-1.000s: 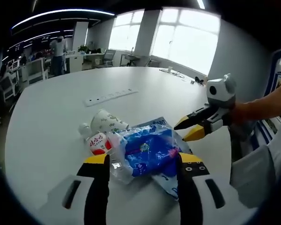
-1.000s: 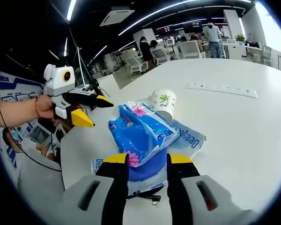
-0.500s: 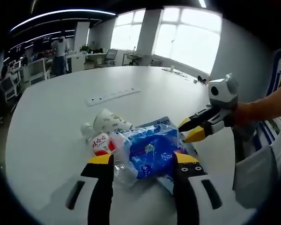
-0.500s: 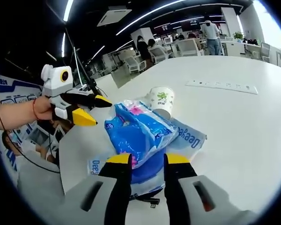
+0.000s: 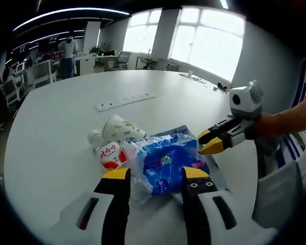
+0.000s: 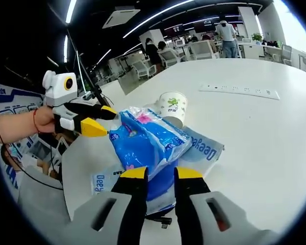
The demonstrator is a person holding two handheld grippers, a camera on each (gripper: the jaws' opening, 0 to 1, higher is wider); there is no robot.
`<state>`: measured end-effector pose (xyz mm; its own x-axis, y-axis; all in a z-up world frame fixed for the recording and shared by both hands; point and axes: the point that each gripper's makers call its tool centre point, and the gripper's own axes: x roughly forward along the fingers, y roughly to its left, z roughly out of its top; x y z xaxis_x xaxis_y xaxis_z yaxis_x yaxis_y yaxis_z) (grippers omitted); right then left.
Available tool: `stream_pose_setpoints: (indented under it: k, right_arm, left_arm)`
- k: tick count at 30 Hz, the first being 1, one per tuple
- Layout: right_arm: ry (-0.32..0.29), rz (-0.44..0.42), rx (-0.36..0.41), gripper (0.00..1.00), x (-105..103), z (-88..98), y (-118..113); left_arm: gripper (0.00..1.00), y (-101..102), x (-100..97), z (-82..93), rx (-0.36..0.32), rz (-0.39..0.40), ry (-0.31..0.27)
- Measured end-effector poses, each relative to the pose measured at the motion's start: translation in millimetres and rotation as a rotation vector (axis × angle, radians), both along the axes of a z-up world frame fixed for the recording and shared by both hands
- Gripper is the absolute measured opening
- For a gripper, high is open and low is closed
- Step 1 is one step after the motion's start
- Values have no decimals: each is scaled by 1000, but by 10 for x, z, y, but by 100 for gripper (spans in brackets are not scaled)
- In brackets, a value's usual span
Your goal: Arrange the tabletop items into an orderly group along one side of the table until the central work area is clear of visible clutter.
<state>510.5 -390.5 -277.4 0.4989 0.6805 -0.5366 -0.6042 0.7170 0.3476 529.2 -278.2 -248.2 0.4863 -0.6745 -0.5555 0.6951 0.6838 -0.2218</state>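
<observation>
A blue tissue pack (image 5: 166, 163) in clear wrap lies on a flat blue packet (image 5: 176, 133) on the white table (image 5: 51, 153). My left gripper (image 5: 155, 174) is open, its jaws on either side of the pack's near end. The right gripper (image 5: 206, 142) touches the pack's right corner. In the right gripper view the pack (image 6: 148, 138) runs between the narrow jaws of my right gripper (image 6: 160, 173), which looks shut on it, and the left gripper (image 6: 104, 120) is at its far left end. A paper cup (image 5: 120, 130) lies on its side beside a small red-and-white bottle (image 5: 108, 155).
A white power strip (image 5: 125, 102) lies farther out on the table, also visible as a power strip (image 6: 239, 92) in the right gripper view. The flat packet (image 6: 204, 148) sticks out to the right of the pack. A person's forearm (image 5: 290, 117) holds the right gripper. Office desks and chairs stand beyond the table.
Both grippers' jaws have narrowed around the tissue pack. The left gripper has come closer to the pack's end. Cup and bottle have not moved.
</observation>
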Motion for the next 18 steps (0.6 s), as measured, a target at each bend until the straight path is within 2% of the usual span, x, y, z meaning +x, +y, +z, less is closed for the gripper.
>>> stream_pose_setpoints:
  k: [18]
  right_arm:
    - [-1, -9, 2, 9, 48, -22, 22]
  left_arm:
    - [23, 14, 70, -67, 2, 15, 6]
